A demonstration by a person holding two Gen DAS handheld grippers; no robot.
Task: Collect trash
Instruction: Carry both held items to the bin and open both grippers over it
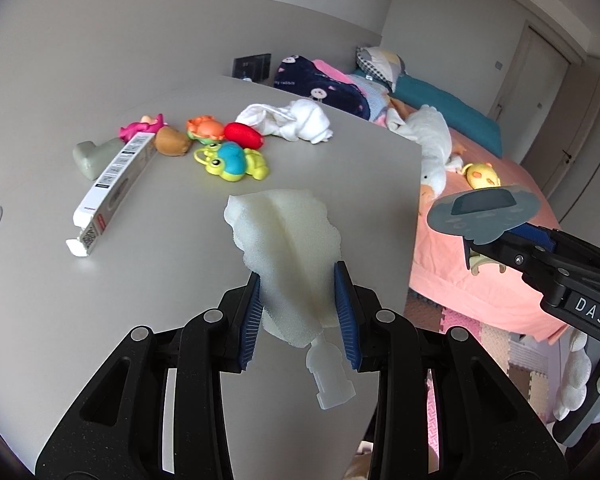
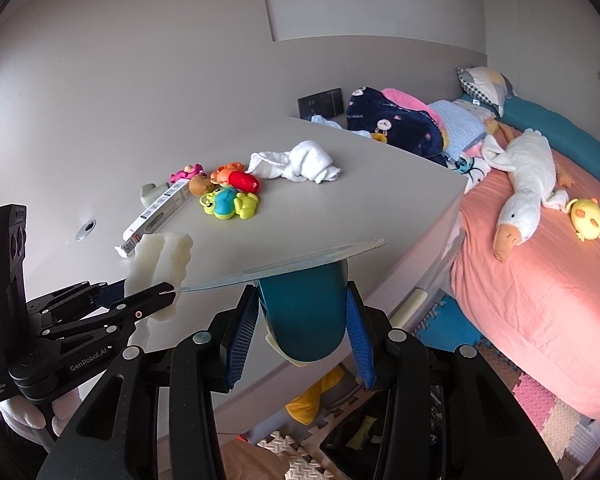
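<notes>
My left gripper (image 1: pixel 298 280) is shut on a torn piece of white foam (image 1: pixel 284 232) and holds it above the grey table (image 1: pixel 100 300); the foam also shows in the right wrist view (image 2: pixel 162 256). My right gripper (image 2: pixel 302 300) is shut on a teal blister package with a flat backing card (image 2: pixel 304 312), held over the table's front edge; it also shows in the left wrist view (image 1: pixel 484 210). A long white carton (image 1: pixel 114 178) lies on the table at the left.
Plastic toys (image 1: pixel 228 160), a white cloth (image 1: pixel 296 120) and a grey object (image 1: pixel 90 158) lie at the table's back. A bed with a pink sheet (image 2: pixel 540 280), a plush goose (image 2: pixel 528 192) and pillows stands to the right. Foam mats (image 2: pixel 540 404) cover the floor.
</notes>
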